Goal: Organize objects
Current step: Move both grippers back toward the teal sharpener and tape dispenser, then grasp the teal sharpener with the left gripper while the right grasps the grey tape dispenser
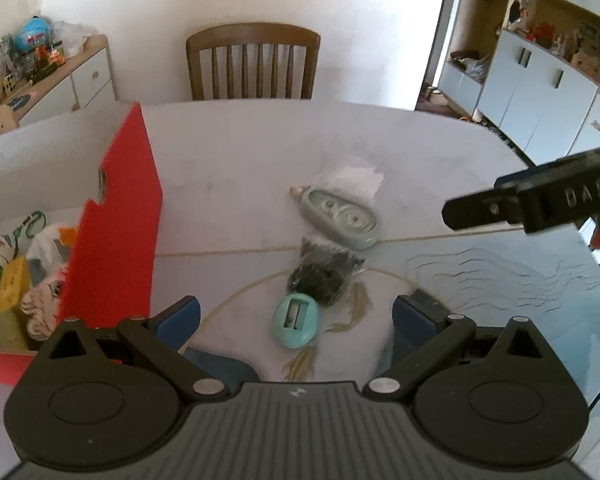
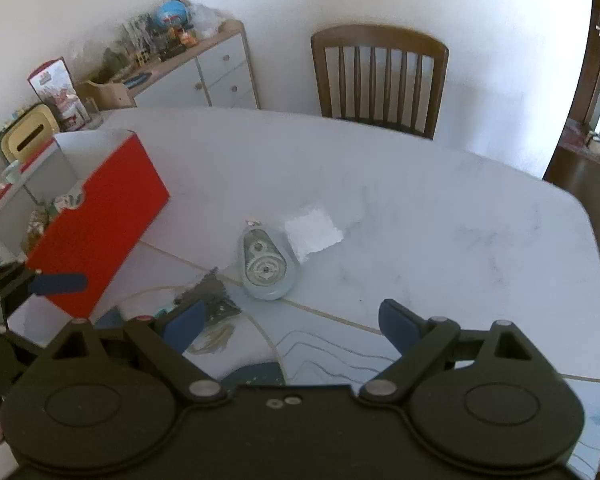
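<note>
Both claws are held above a pale marbled tabletop (image 1: pixel 240 168), pointed downward at a slant. The left claw (image 1: pixel 296 316) is seen with its blue pads spread wide and nothing between them; below the gap a small mint-green oval item (image 1: pixel 295 327) lies flat on the tabletop. Just beyond it a dark crumpled bag (image 1: pixel 324 276) is found, and beyond that a grey-green oval device (image 1: pixel 340 216) with round dials on its face, lying partly on a clear plastic sleeve holding a white slip (image 1: pixel 356 176). The right claw (image 2: pixel 288 322) is likewise seen open, its pads apart and gripping nothing; the dark bag sits by its left pad, and the oval device lies further out between the pads. A red box with white inner walls (image 1: pixel 116 216) stands on the tabletop at the left, and assorted packets and bags (image 1: pixel 16 280) are seen inside it. A wooden chair (image 1: pixel 252 64) is placed at the far edge of the tabletop, against a white wall.
</note>
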